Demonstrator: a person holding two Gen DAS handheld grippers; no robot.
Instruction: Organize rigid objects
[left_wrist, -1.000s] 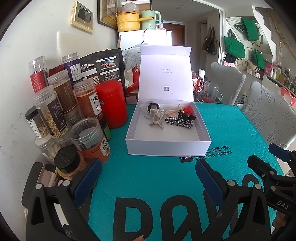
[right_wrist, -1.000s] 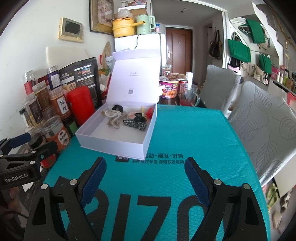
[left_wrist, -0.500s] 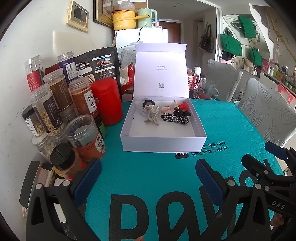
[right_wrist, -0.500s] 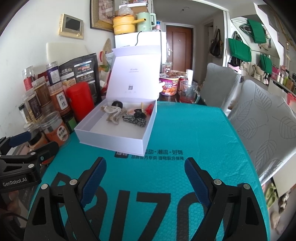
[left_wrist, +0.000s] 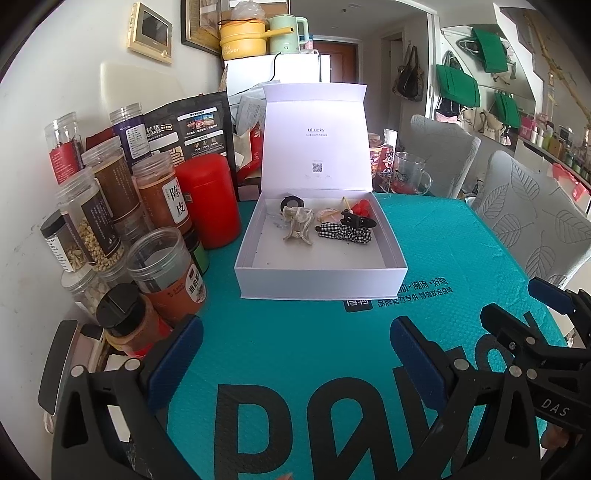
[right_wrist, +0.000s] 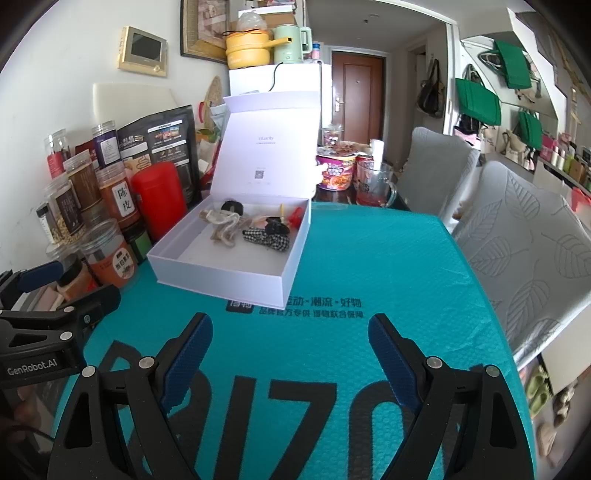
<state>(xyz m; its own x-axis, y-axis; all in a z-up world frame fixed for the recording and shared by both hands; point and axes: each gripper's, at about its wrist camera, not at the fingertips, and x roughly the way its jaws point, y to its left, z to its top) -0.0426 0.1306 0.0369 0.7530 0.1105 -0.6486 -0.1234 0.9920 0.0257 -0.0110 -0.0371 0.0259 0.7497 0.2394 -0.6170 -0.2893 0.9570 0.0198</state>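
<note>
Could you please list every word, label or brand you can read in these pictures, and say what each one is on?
"ULucky": inside of the white box lid; the QR code and small print below it are unreadable.
"陈皮": label of the orange jar.
"Mini Cooker": yellow pot.
"GenRobot.AI": left gripper.
"DAS": right gripper.
"潮流", "好物": teal mat; its large black letters are cut off.
Other jar and pouch labels: too small.
</note>
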